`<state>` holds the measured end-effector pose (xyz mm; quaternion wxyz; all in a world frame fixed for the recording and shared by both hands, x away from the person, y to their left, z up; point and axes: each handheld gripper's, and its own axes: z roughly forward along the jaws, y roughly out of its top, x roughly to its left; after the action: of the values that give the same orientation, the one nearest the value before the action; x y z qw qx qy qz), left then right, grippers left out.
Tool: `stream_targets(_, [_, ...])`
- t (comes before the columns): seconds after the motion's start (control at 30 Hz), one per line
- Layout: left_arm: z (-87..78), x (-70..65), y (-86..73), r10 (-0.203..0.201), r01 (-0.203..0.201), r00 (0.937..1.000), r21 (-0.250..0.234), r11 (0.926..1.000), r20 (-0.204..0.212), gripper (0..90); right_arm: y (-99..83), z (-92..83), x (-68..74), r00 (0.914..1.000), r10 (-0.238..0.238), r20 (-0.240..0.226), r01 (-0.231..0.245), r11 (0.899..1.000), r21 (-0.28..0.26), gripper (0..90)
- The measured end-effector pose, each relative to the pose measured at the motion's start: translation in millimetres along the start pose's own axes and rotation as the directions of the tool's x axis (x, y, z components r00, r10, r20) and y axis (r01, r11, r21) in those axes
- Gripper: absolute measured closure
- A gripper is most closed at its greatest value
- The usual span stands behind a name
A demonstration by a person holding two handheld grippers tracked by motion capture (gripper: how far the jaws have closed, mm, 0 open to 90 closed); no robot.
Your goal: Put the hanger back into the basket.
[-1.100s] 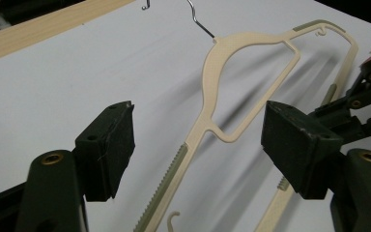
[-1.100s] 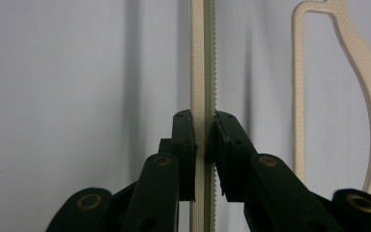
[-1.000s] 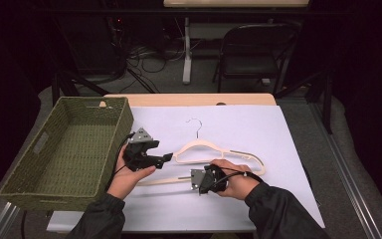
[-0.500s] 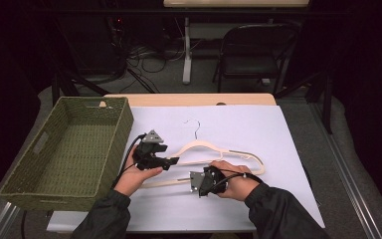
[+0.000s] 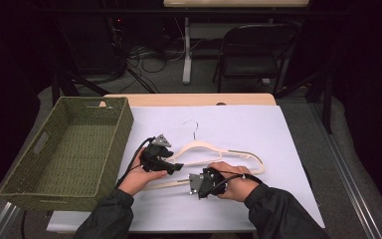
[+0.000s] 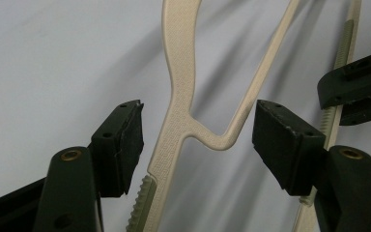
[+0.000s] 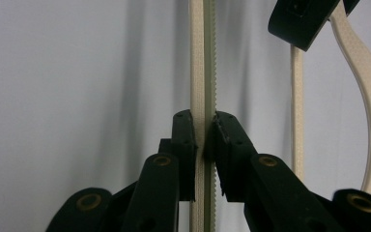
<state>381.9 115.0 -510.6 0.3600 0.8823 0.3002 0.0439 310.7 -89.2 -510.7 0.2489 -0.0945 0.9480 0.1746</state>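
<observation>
Woven green wicker forms the basket [image 5: 64,149] at the table's [image 5: 278,129] left edge; just right of it the left hand-held gripper [image 5: 171,167] sits over the left arm of the cream hanger [image 5: 214,149], which lies flat on the white table cover with its wire hook pointing away from the person. Its jaws have just been closing, yet they are open around the hanger: the left gripper view shows the fork [image 6: 193,130] where arm and lower bar meet standing between the pads, touched by neither. Further right, the right hand-held gripper [image 5: 193,183] is clamped narrow on the hanger's lower bar [image 7: 203,72]; the right gripper view reveals the bar's ridged grip strip pinched between the pads, a detail too small in the high view.
</observation>
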Motion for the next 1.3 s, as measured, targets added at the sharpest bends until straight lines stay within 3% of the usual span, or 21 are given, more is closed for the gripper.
stream_targets(0.13, [-0.5, 0.0, 0.3, 0.005, -0.005, 0.9998, 0.004, 1.0, 0.017, 42.6, 0.6, 0.1, 0.5, 1.0, 0.002, -0.002, -0.002, 1.0, -0.004, 79.8])
stream_targets(0.87, [-7.4, 1.3, -0.6, -0.021, 0.021, 0.9986, -0.012, 0.9997, 0.048, 53.9, -2.2, 5.6, -0.1, 0.9999, -0.011, -0.009, 0.011, 1.0, 0.02, 79.5])
stream_targets(1.0, [-13.7, -0.4, -0.2, -0.019, 0.021, 0.997, -0.034, 0.9992, 0.075, 59.6, -4.3, 8.6, 0.4, 0.9996, -0.025, -0.008, 0.025, 0.999, 0.03, 79.3])
stream_targets(1.07, [-16.5, -1.9, 0.2, -0.014, 0.018, 0.9962, -0.047, 0.9987, 0.086, 63.3, -4.5, 8.3, 1.2, 0.9995, -0.029, -0.006, 0.03, 0.998, 0.062, 79.3])
stream_targets(1.1, [-17.9, -2.2, 0.5, -0.015, 0.02, 0.9949, -0.051, 0.9985, 0.1, 65.7, -5.7, 11.1, 1.5, 0.9995, -0.03, -0.007, 0.03, 0.999, 0.038, 79.3])
stream_targets(1.3, [-19.1, -2.8, 0.1, -0.017, 0.023, 0.9909, -0.042, 0.9989, 0.133, 71.2, -4.7, 13.7, 1.7, 0.9986, -0.05, -0.018, 0.051, 0.995, 0.083, 79.3])
